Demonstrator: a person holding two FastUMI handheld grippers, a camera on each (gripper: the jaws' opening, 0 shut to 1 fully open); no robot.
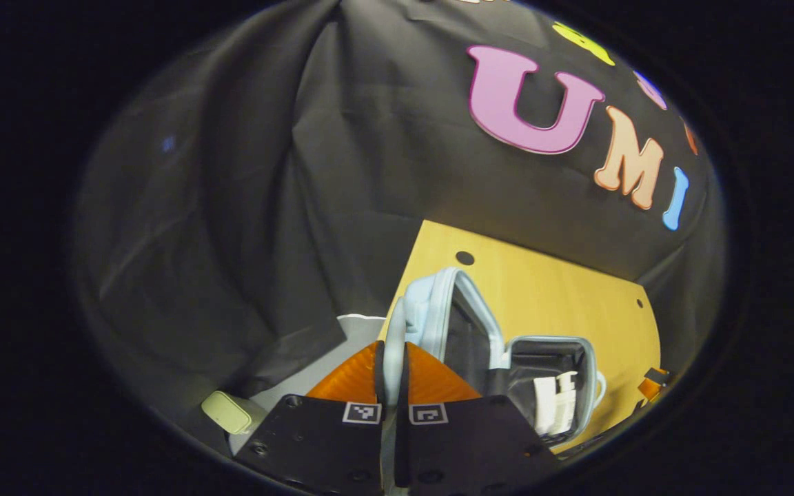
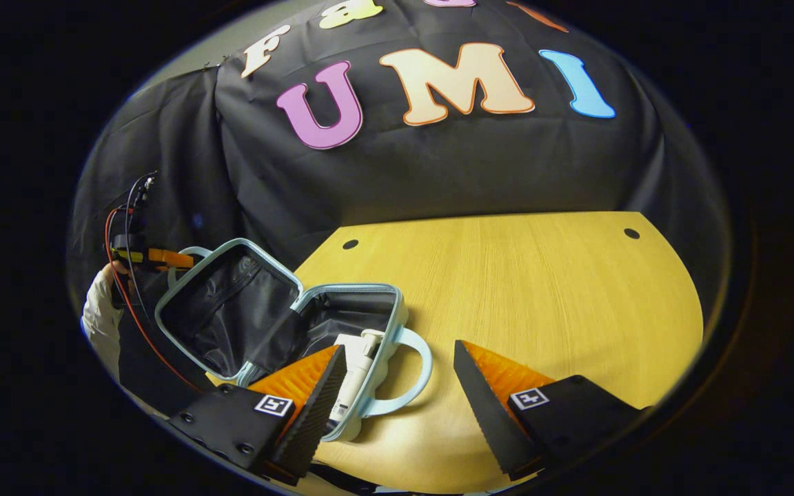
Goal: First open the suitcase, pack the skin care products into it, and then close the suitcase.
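Pinching the raised lid's rim [image 1: 393, 324], the left gripper [image 1: 391, 372] looks set to swing the suitcase [image 2: 342, 310] shut over the white bottles [image 2: 359, 362], while the right gripper [image 2: 397, 386] hangs spread.

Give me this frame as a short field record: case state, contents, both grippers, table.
suitcase: small light-blue hard-shell suitcase, open, lid raised, on its base
contents: white skin care bottles lying in the base half
left gripper: orange fingers closed on the lid's light-blue rim
right gripper: open, holding nothing, hovering by the case's handle
table: yellow wooden tabletop, suitcase near its left end in the right gripper view
task stage: packed, not yet closed
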